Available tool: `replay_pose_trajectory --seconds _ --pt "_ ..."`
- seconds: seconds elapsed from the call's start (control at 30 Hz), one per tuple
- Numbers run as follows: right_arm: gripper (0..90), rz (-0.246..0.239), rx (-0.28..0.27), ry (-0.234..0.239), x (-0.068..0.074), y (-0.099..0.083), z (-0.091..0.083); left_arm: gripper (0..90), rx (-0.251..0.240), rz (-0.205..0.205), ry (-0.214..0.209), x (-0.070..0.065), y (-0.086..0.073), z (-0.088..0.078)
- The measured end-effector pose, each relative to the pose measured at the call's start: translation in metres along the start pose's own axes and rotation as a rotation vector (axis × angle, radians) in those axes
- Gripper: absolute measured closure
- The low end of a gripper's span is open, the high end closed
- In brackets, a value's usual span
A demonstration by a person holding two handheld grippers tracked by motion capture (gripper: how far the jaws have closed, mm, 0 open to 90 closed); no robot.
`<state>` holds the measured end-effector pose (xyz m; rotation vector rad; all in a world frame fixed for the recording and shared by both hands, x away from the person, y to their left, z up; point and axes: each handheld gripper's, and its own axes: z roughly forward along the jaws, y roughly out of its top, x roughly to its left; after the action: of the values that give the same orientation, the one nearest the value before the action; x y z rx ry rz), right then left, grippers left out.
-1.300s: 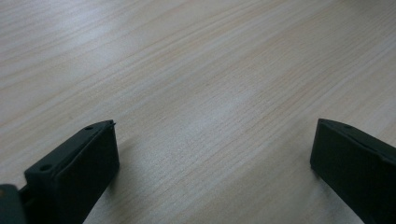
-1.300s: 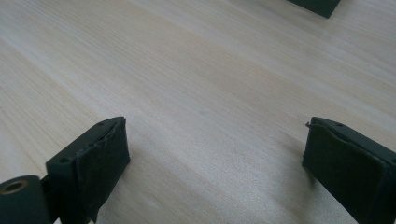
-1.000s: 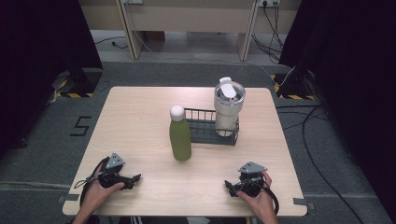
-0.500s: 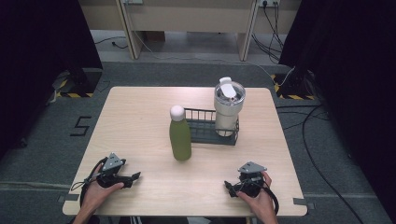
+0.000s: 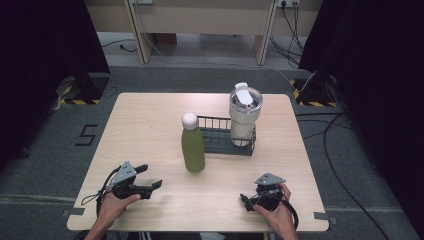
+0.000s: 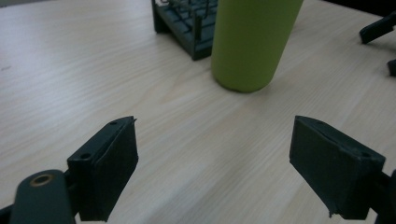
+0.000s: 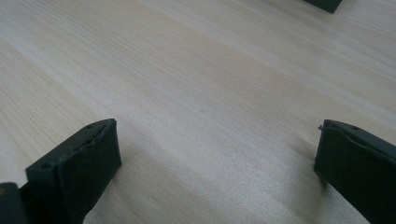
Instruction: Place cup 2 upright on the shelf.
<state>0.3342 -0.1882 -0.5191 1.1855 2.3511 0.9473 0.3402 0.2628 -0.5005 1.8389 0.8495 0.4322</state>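
At the lower left of the high view, the left gripper [image 5: 152, 177] rests near the table's [image 5: 150, 120] front edge, its jaws spread with nothing between them. At centre stands the green bottle [image 5: 193, 145], touching the front of the dark wire rack [image 5: 220, 142] that holds a white tumbler [image 5: 244, 112]. At the lower right, the right gripper [image 5: 246, 201] has just been opening and stands wide over bare wood.

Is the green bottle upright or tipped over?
Upright: the green bottle stands on its base on the table, white cap on top.
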Motion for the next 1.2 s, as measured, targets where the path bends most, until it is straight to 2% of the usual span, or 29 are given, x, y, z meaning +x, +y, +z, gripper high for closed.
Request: replay_pose_trajectory --seconds 0.2,0.37,0.5,0.87,1.2 --pt "0.4 -0.002 0.0 0.0 0.0 0.0 0.0 15.0 -0.035 0.004 -0.016 -0.004 0.016 0.011" --pt "0.4 -0.003 0.0 0.0 0.0 0.0 0.0 15.0 -0.047 0.006 -0.036 -0.005 0.023 0.019" --pt "0.4 -0.003 0.0 0.0 0.0 0.0 0.0 15.0 -0.075 0.009 -0.078 -0.007 0.028 0.026" --pt "0.4 -0.002 0.0 0.0 0.0 0.0 0.0 14.9 -0.068 0.046 -0.087 -0.017 0.042 0.046" --pt "0.4 -0.002 0.0 0.0 0.0 0.0 0.0 15.0 -0.053 0.055 -0.097 -0.02 0.044 0.069"
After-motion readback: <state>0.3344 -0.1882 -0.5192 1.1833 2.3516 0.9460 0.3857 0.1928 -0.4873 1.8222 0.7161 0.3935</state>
